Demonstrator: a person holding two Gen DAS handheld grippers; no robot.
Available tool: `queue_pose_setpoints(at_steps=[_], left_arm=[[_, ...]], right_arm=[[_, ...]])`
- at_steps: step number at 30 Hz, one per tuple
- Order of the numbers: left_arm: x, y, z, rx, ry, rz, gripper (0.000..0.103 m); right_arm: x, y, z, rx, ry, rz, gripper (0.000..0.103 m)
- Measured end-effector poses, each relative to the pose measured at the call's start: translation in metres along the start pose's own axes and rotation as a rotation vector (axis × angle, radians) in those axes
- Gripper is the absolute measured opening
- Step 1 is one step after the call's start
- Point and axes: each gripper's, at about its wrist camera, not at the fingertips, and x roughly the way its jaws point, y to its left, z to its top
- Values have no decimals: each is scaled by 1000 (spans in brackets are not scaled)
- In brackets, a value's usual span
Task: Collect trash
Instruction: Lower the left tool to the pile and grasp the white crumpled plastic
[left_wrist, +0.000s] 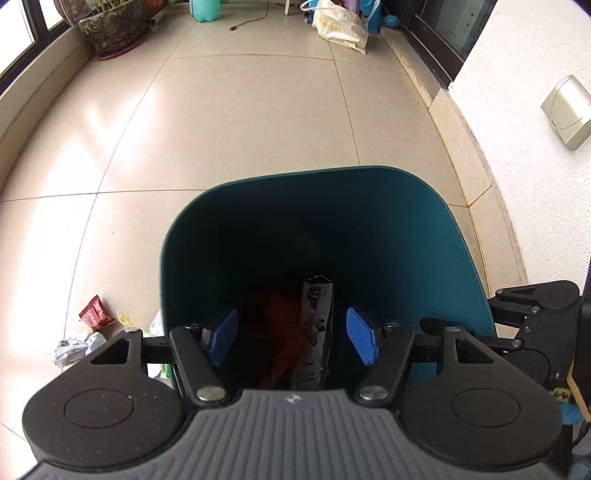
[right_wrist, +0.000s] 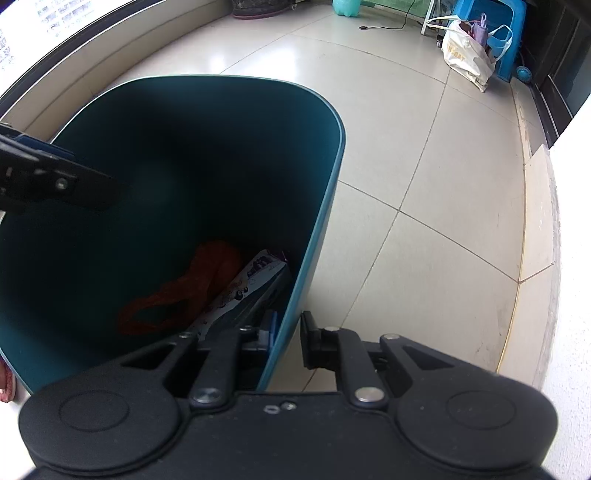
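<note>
A teal trash bin (left_wrist: 454, 236) stands on the tiled floor. Inside lie a red mesh bag (left_wrist: 280, 332) and a flattened printed carton (left_wrist: 316, 332); both also show in the right wrist view, bag (right_wrist: 184, 288) and carton (right_wrist: 243, 291). My left gripper (left_wrist: 291, 336) is open and empty over the bin's mouth. My right gripper (right_wrist: 288, 338) is shut on the bin's right wall (right_wrist: 317, 229), one finger inside and one outside. Loose trash lies on the floor left of the bin: a red wrapper (left_wrist: 95, 314), a yellow scrap (left_wrist: 125, 319) and crumpled paper (left_wrist: 75, 347).
A plant pot (left_wrist: 114, 27), a green bottle (left_wrist: 205, 9), a cable (left_wrist: 251, 20) and a white tote bag (left_wrist: 341, 26) stand at the far end. A blue stool (right_wrist: 491, 22) is behind the bag. A white wall (left_wrist: 535, 184) runs along the right, a window ledge (left_wrist: 33, 85) along the left.
</note>
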Motion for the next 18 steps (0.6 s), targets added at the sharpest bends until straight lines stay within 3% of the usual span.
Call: queue_pose_setpoints(at_steps=[10, 13, 18], left_arm=[[-59, 55, -21, -58, -86, 40, 64], [-64, 76, -30, -97, -94, 56, 72], [-63, 121, -47, -167, -73, 94, 73]], right_arm=[[0, 1, 2, -3, 5, -8, 12], [0, 2, 2, -5, 6, -10, 12], [0, 4, 2, -7, 9, -17, 12]])
